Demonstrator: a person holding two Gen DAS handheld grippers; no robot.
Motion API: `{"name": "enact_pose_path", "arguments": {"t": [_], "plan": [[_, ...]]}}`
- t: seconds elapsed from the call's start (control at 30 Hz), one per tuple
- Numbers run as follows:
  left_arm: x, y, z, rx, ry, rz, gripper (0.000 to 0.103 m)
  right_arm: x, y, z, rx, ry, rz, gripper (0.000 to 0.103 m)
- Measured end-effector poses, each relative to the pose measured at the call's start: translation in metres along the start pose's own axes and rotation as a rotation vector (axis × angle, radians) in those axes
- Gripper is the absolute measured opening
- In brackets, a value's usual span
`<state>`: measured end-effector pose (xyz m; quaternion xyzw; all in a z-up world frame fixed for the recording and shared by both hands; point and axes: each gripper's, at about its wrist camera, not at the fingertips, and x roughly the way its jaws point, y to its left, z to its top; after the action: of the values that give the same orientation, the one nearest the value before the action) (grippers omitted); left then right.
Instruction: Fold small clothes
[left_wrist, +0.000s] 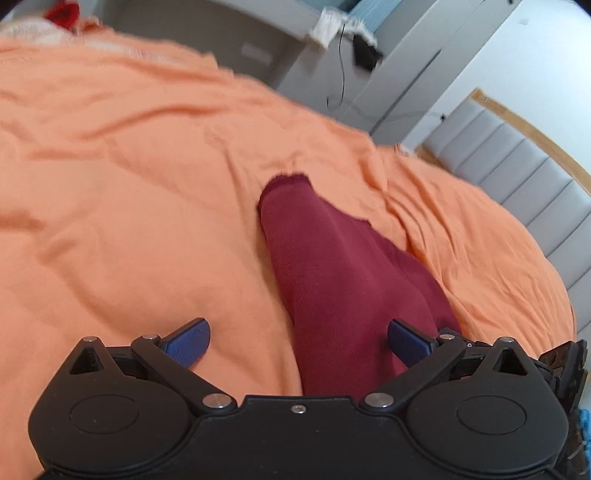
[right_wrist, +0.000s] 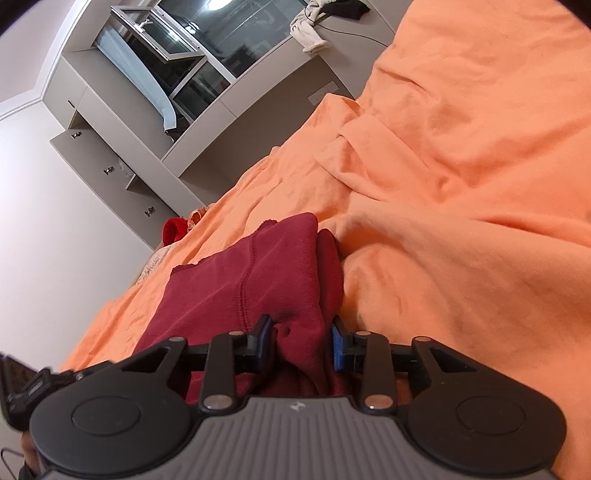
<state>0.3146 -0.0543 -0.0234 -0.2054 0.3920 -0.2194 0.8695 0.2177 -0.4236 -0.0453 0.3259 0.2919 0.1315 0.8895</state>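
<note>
A dark red knitted garment (left_wrist: 325, 273) lies on the orange bedsheet (left_wrist: 129, 184); one sleeve with a ribbed cuff stretches away from me. My left gripper (left_wrist: 299, 341) is open, its blue fingers spread wide on either side of the sleeve, holding nothing. In the right wrist view the same red garment (right_wrist: 266, 273) is bunched with a seam running down it. My right gripper (right_wrist: 303, 341) is closed on a fold of the red fabric, which is pinched between the blue pads.
The orange sheet (right_wrist: 461, 184) is wrinkled, with a raised fold at the right. Grey cabinets (right_wrist: 122, 147) and a window stand beyond the bed. A padded grey headboard (left_wrist: 517, 173) is at the right. Another red item (right_wrist: 173, 229) lies at the bed's far edge.
</note>
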Motion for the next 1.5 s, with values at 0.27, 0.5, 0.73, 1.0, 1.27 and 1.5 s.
{"name": "enact_pose_path", "arguments": {"t": [0.27,0.5,0.73,1.0,1.27,1.5], "plan": [[0.029,-0.003,0.012,0.090,0.069,-0.036,0.102,0.013,-0.022,0.006,0.159,0.013,0.096,0.044],[0.036,-0.007,0.009,0.107,0.094,-0.036,0.101,0.019,-0.004,0.004,0.067,-0.001,0.048,0.035],[0.032,-0.016,0.005,0.109,0.107,-0.106,0.039,0.009,0.033,-0.002,-0.136,-0.058,-0.055,0.025],[0.007,-0.047,0.007,0.254,-0.035,-0.023,0.021,-0.009,0.093,-0.010,-0.376,-0.187,-0.081,0.022],[-0.037,-0.061,0.016,0.488,-0.305,0.155,0.021,0.017,0.138,-0.007,-0.471,-0.279,-0.020,0.021],[-0.024,-0.024,0.035,0.432,-0.302,0.275,0.022,0.085,0.164,-0.006,-0.581,-0.224,-0.026,0.021]]}}
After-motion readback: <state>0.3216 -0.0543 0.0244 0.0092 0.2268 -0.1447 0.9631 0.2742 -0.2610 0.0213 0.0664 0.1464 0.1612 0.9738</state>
